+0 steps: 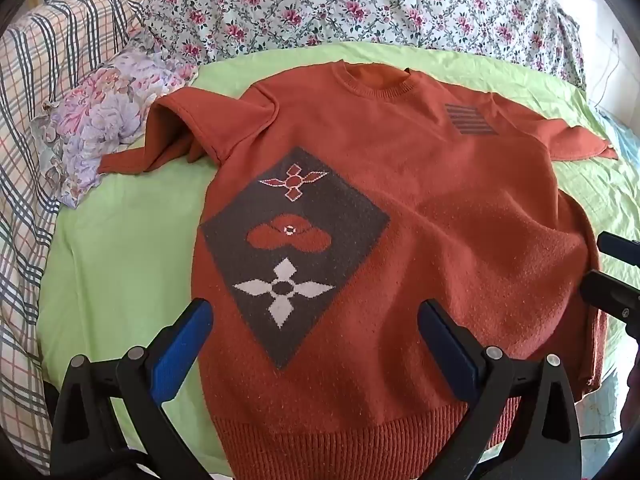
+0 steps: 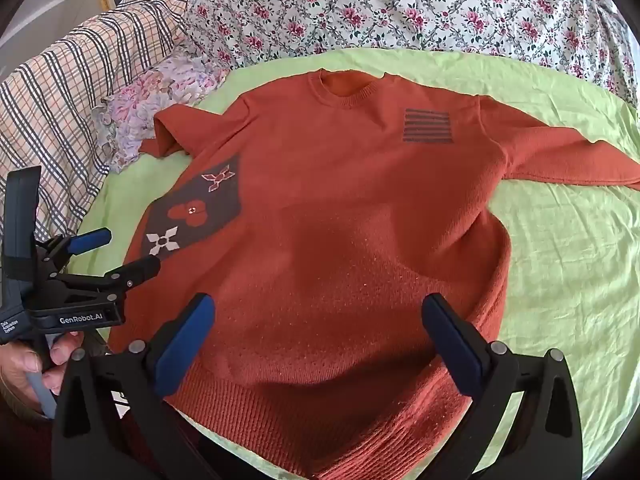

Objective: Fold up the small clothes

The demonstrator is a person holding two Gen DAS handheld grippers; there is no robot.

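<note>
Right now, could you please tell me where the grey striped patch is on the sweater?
In both wrist views the grey striped patch sits on the orange sweater, right of the collar.

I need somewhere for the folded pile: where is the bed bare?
Bare green sheet lies right of the orange sweater, below its sleeve, and left of it toward the plaid blanket. The head end is crowded with floral bedding.

"GenRobot.AI" and "Data Acquisition System" on the left gripper body.
</note>
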